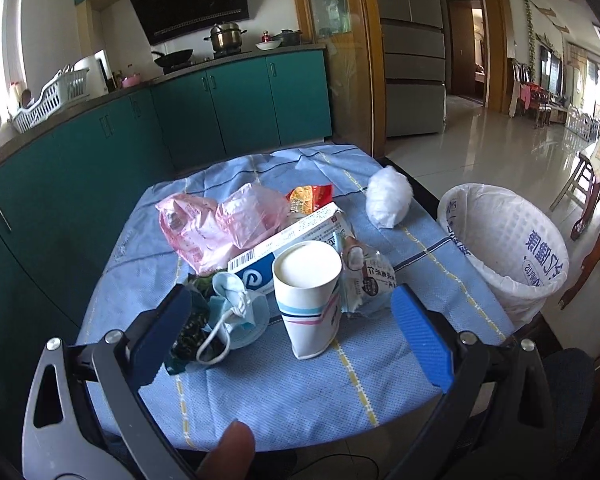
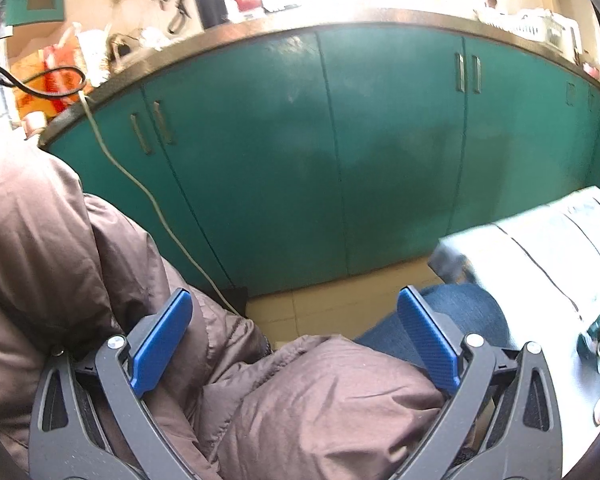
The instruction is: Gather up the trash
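Left wrist view: left gripper (image 1: pixel 296 320), fingers spread, frames a paper cup (image 1: pixel 308 296) amid trash on the surface; a careless squeeze could crush or topple it. Right gripper (image 2: pixel 296 338) idles, fingers spread.

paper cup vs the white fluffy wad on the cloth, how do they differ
The paper cup is a rigid cone shape with coloured stripes; the white wad is a soft, shapeless lump, plain white. The paper cup stands upright, mouth up, near the left claw among other trash; the white wad lies apart, toward the far edge nearer the lined bin. Both are mostly white and rest on the blue cloth.
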{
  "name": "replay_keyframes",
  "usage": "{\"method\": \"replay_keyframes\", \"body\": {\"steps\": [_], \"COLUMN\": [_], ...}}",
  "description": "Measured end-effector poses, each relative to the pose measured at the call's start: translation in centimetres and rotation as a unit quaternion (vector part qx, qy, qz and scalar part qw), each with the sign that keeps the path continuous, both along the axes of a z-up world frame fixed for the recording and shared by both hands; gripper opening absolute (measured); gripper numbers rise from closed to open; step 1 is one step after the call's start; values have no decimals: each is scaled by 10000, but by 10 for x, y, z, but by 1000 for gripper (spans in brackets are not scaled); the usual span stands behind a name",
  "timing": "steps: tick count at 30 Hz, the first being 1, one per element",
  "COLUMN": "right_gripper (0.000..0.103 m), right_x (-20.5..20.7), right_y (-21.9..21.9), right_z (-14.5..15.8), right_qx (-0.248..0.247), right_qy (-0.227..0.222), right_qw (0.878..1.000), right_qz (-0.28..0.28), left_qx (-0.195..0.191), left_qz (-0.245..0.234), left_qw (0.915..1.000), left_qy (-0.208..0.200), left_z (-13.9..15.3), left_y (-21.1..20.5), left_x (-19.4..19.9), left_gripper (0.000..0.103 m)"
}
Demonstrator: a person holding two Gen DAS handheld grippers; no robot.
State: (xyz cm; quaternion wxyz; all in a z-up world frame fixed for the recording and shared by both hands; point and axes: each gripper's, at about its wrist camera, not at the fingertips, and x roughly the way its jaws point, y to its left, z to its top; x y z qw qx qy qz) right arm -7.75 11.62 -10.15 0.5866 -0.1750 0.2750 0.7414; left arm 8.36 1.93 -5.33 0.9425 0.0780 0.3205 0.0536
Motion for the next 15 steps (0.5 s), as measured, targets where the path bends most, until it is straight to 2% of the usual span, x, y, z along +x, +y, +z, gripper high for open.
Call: {"method": "replay_keyframes", "body": {"steps": [2,3,5,7,8,9,10,12,13,15], "right_gripper": [100,100,100,100,98,100,100,100,100,100], "right_x": [-1,3,12,28,35,41,49,61,64,74], "right_y": [7,8,-4,-41,-63,-89,-128,-198,-223,-273], "right_z": [2,6,21,53,69,85,104,127,132,138], "right_qx": [-200,-214,178,901,1218,1560,1948,2280,2409,2413], "right_qy": [159,457,687,261,-42,-292,-726,-1223,-1294,-1340], "right_qw": [9995,9987,9974,9911,9828,9709,9406,8644,8396,7775], "right_qz": [196,83,-110,-944,-1389,-1792,-2683,-4312,-4694,-5651], "left_qx": [154,184,321,471,514,501,443,388,379,229], "left_qz": [114,185,313,326,346,351,325,270,270,200], "left_qw": [9998,9994,9985,9980,9979,9980,9985,9989,9989,9995], "left_qy": [-100,-207,-316,-252,-202,-127,-88,-45,-38,-100], "left_z": [3,4,4,-1,-4,-7,-9,-11,-12,-6], "left_y": [6,9,12,14,14,15,16,15,15,12], "left_x": [2,3,5,6,6,6,4,1,0,-8], "left_gripper": [100,100,100,100,100,100,100,100,100,100]}}
